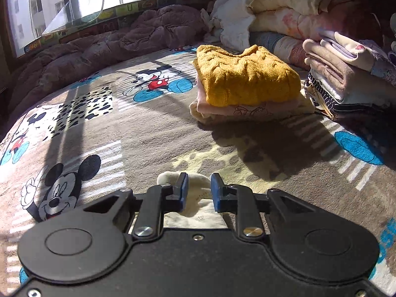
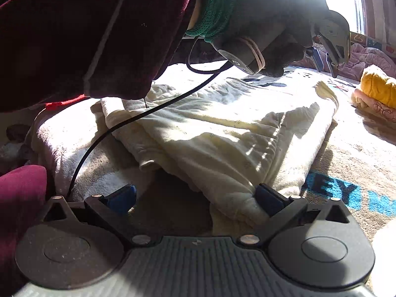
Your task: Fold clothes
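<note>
Both grippers over a cream garment on a cartoon-print blanket.

The left gripper has its blue pads a narrow gap apart, pressing on nothing; a fold of the cream garment shows just beyond and under them. The right gripper stands with its jaws wide apart at the near edge of the same garment, its right pad against a bunched corner of the cloth, its left pad clear of it. The garment lies half-folded and rumpled across the blanket. In the right wrist view a gloved hand carries the left gripper above the garment's far side. Farther right sits a folded mustard sweater on a pink folded piece, with another stack of folded clothes to its right.
</note>
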Demonstrator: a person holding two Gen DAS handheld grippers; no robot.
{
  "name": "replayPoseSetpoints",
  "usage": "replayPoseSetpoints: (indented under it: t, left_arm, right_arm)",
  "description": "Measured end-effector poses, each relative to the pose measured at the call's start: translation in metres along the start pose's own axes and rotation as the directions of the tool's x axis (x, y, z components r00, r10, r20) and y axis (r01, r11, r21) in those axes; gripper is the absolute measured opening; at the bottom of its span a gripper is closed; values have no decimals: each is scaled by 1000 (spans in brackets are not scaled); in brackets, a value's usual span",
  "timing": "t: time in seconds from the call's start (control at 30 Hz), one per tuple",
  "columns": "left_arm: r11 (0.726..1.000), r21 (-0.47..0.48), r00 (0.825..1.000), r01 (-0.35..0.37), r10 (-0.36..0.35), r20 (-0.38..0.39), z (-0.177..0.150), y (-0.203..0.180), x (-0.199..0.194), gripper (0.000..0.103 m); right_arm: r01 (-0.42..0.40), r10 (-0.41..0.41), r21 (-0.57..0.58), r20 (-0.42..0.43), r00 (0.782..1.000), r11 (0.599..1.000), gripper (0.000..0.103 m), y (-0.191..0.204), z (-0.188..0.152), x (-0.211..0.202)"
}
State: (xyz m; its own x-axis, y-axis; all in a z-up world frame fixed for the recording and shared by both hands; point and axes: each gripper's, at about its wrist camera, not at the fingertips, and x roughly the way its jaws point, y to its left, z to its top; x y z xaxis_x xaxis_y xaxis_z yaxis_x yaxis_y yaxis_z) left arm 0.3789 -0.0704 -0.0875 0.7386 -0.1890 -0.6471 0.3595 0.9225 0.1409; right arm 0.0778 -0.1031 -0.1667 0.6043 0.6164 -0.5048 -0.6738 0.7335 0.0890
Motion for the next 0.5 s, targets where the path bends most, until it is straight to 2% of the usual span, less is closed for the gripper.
replayPoseSetpoints:
  t: [0.07,0.13,0.17,0.23,0.27,0.33,0.37,0.43,0.5]
  left_arm:
    - [998,-61,995,-33,27,-96,-5,12,32,17]
    - [979,-205,991,-7,-21,-134,-12,32,49,15]
    - [959,-284,988,13,-55,-141,-16,43,55,14]
    - [898,-437,982,47,-123,-146,-25,64,67,13]
    - [876,-478,979,62,-147,-143,-28,71,71,12]
    - [837,-540,975,84,-181,-128,-33,80,73,10]
    - [829,-553,976,84,-182,-124,-34,80,73,10]
    - [833,-549,980,74,-163,-116,-35,75,73,9]
    - [824,-562,983,67,-152,-107,-37,73,73,9]
  right_arm:
    - [-1,1,1,0,1000,1000,103,0,0,1]
    - [-2,2,3,0,1000,1000,103,0,0,1]
    - [-3,3,4,0,1000,1000,103,0,0,2]
    - [-6,6,7,0,1000,1000,103,-1,0,2]
    - [-10,10,11,0,1000,1000,103,-2,1,3]
    - [-15,15,18,0,1000,1000,103,-3,1,5]
    - [-15,15,19,-1,1000,1000,103,-3,1,6]
    - [-14,14,16,0,1000,1000,103,-2,1,6]
    - [-12,12,12,1,1000,1000,103,-2,0,5]
